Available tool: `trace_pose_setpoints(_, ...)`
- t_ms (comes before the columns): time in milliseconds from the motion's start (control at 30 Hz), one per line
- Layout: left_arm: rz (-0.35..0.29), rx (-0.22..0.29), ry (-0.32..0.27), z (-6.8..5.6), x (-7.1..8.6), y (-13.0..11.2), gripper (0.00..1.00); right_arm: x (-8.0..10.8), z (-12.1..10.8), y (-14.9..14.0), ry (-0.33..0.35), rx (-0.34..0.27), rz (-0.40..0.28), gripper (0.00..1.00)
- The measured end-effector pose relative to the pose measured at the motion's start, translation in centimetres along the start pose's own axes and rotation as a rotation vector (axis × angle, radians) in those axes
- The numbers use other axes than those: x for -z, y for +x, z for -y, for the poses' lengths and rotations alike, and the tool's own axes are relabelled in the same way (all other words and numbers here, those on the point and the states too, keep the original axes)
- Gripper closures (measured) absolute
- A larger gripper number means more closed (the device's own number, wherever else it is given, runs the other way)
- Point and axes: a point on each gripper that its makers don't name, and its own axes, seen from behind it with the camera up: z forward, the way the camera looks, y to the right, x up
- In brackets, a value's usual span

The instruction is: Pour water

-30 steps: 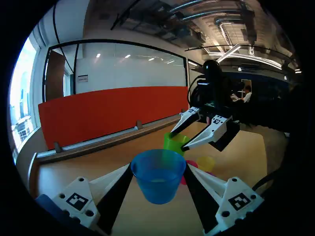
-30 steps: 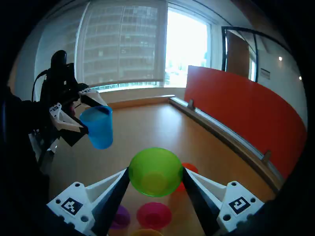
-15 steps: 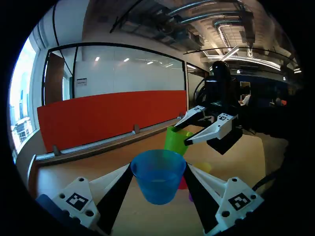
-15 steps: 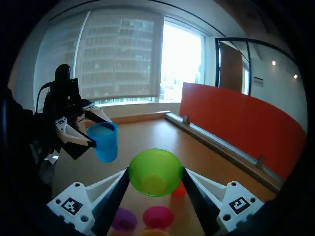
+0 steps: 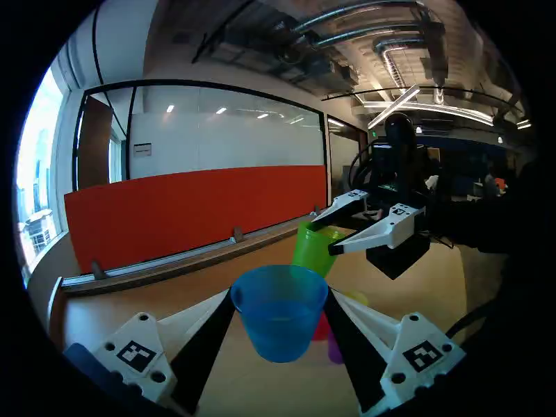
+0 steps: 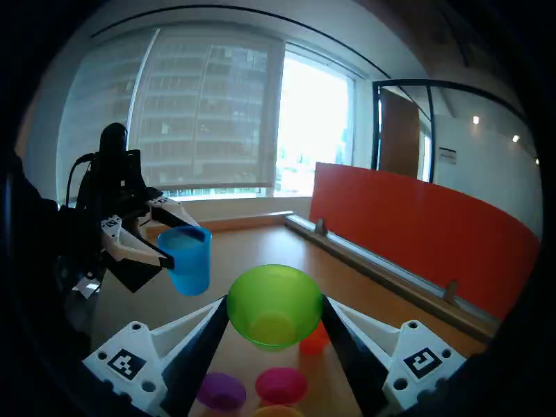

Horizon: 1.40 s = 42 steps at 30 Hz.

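Observation:
My left gripper [image 5: 279,326] is shut on a blue cup [image 5: 279,320] with a little water in it, held upright above the wooden table [image 5: 125,313]. In the left gripper view the right gripper [image 5: 332,235] hangs ahead and to the right, clamping a green cup [image 5: 314,249]. In the right gripper view my right gripper [image 6: 275,323] is shut on that green cup [image 6: 274,314], whose mouth faces me and looks empty. The left gripper [image 6: 179,236] holds the blue cup [image 6: 185,259] off to the left, close to the green one and at about its height.
Small cups stand on the table below: orange [image 6: 314,339], pink [image 6: 281,386] and purple [image 6: 221,393]. An orange partition [image 6: 424,233] runs along the table's far edge. Bright windows [image 6: 313,132] lie behind; a person's dark sleeve [image 5: 479,229] holds the right gripper.
Both grippers have risen with their cups, so the table and small cups sit lower in view. The green cup has come upright, and the two cups have drawn closer together.

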Motion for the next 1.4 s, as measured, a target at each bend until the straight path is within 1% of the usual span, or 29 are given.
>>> trace_pose_setpoints(167,-0.002,0.0,-0.003,-0.2,0.0,0.0,0.13,0.1,0.1,0.0,-0.007,-0.009,-0.02,0.05)
trace_pose_setpoints(667,-0.018,0.015,-0.008,-0.4,-0.4,0.2,0.13,0.6,-0.2,1.2,-0.036,-0.017,-0.104,0.05)
trace_pose_setpoints(867,-0.03,0.021,-0.015,-0.8,-0.6,0.6,0.13,1.0,0.0,1.6,-0.051,-0.001,-0.13,0.04)
trace_pose_setpoints(1067,-0.041,0.026,-0.021,-1.1,-0.8,1.1,0.13,1.4,0.5,1.7,-0.051,0.009,-0.148,0.05)
trace_pose_setpoints(1267,-0.056,0.032,-0.025,-1.4,-1.0,1.5,0.13,1.7,0.7,1.9,-0.055,0.007,-0.165,0.05)
trace_pose_setpoints(1400,-0.061,0.036,-0.024,-1.4,-1.1,1.7,0.12,1.8,0.8,2.0,-0.057,0.005,-0.17,0.05)
